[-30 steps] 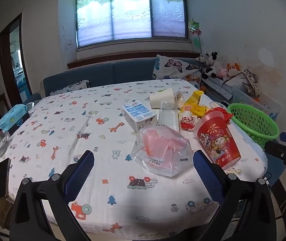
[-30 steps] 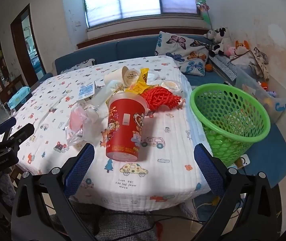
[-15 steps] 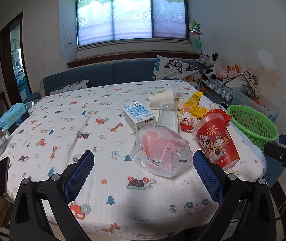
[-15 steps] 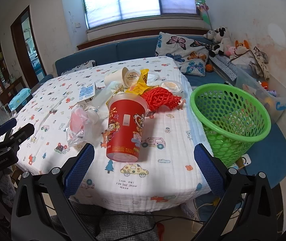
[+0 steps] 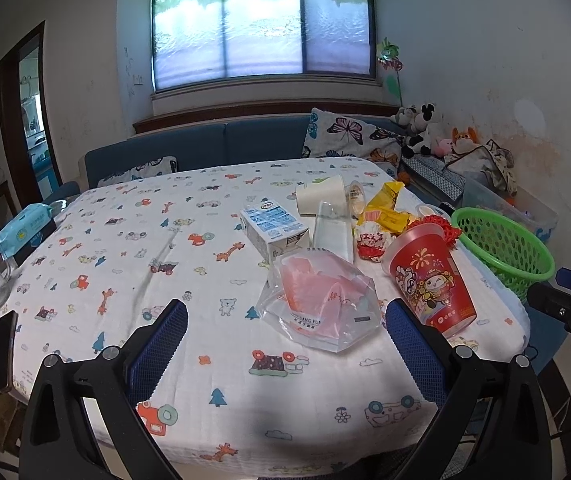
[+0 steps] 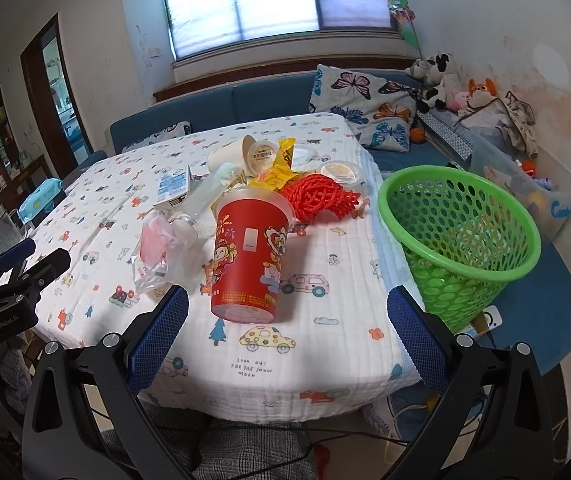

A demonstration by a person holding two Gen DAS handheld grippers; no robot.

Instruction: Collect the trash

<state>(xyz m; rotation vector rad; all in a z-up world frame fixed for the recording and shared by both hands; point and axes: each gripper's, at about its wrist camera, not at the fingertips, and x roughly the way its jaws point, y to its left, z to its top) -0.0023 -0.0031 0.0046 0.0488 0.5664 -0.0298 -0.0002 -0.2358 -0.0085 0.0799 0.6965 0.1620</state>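
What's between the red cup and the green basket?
Just bare tablecloth. In the right wrist view, nothing sits between the red cup and the green basket.

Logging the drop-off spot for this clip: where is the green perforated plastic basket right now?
The green perforated plastic basket stands off the table's right edge, on the blue bench beside the red printed cup, at the right of both wrist views.

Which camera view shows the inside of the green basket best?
The right wrist view: the green basket stands near and its whole rim and perforated inner wall show. In the left wrist view the green basket sits farther off at the right, seen more from the side, its lower part hidden behind the table edge.
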